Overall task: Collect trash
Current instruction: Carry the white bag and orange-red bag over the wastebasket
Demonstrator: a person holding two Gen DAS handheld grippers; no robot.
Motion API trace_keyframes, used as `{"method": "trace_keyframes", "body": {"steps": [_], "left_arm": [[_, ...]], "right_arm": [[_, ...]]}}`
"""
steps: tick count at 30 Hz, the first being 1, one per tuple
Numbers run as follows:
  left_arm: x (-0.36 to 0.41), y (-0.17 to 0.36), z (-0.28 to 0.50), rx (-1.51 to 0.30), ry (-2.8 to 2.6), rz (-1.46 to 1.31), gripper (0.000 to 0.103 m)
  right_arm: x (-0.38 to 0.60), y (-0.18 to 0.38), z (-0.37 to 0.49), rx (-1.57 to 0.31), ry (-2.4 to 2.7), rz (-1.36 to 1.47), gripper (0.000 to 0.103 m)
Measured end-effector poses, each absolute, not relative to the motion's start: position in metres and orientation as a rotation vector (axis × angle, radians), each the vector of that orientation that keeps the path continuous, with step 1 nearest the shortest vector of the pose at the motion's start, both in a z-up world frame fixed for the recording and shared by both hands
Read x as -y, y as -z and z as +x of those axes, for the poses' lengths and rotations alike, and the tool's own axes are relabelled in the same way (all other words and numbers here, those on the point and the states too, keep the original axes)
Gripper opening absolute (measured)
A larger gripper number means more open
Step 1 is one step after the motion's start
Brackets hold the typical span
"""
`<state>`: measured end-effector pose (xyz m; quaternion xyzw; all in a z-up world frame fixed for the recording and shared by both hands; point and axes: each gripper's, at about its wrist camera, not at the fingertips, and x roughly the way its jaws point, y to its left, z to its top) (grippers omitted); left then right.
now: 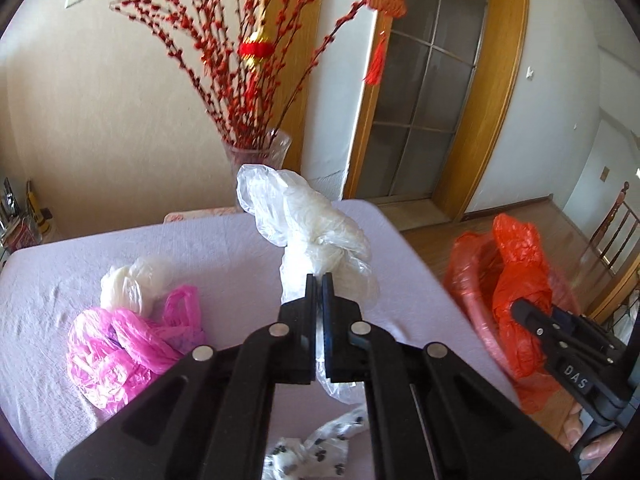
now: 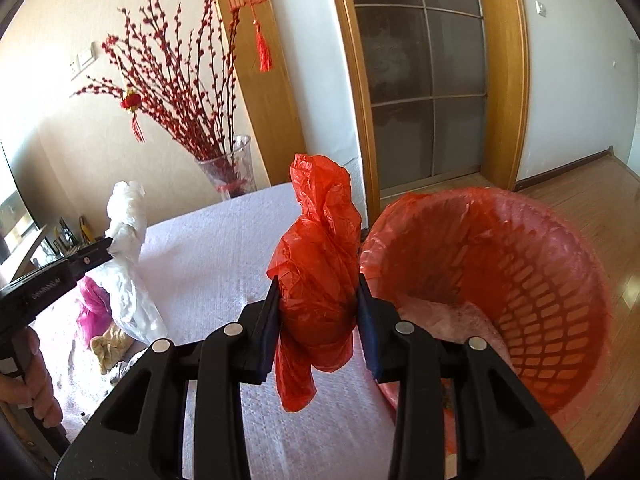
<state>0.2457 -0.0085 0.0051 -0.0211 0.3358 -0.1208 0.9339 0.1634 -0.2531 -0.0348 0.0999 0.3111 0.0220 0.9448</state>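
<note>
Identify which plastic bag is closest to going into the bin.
The red bag, clamped in the right claw beside the lined basket; the white and pink bags are farther left.

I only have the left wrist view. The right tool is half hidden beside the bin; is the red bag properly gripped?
Observer: Yes. In the right view the right tool is shut on the red bag, with the bag's tail hanging below the fingers.
Operator: Is anything in the bin already?
Observer: The bin has a red liner, and something pale lies at its bottom; I cannot tell what.
Operator: Is the bag over the bin yet?
Observer: Not yet. It sits just left of the rim, over the table edge.
Operator: Any trash I'm missing?
Observer: A crumpled tan piece lies beside the pink bag.
</note>
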Motion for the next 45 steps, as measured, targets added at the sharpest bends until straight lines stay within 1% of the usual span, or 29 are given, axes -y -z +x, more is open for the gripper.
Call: {"method": "trace_keyframes", "body": {"steps": [11, 19, 29, 45], "left_arm": [[0.061, -0.031, 0.208, -0.634, 0.362, -0.029, 0.004], [0.108, -0.036, 0.195, -0.627, 0.457, -0.019, 0.004], [0.151, -0.029, 0.193, -0.639, 0.553, -0.015, 0.004], [0.206, -0.005, 0.204, -0.679, 0.650, -0.002, 0.004]], "right_arm": [[0.286, 0.020, 0.137, -0.577, 0.015, 0.225, 0.035], [0.322, 0.016, 0.117, -0.551, 0.084, 0.254, 0.035], [0.359, 0.017, 0.104, -0.538, 0.155, 0.289, 0.035], [0.391, 0.026, 0.113, -0.543, 0.203, 0.319, 0.035]]}}
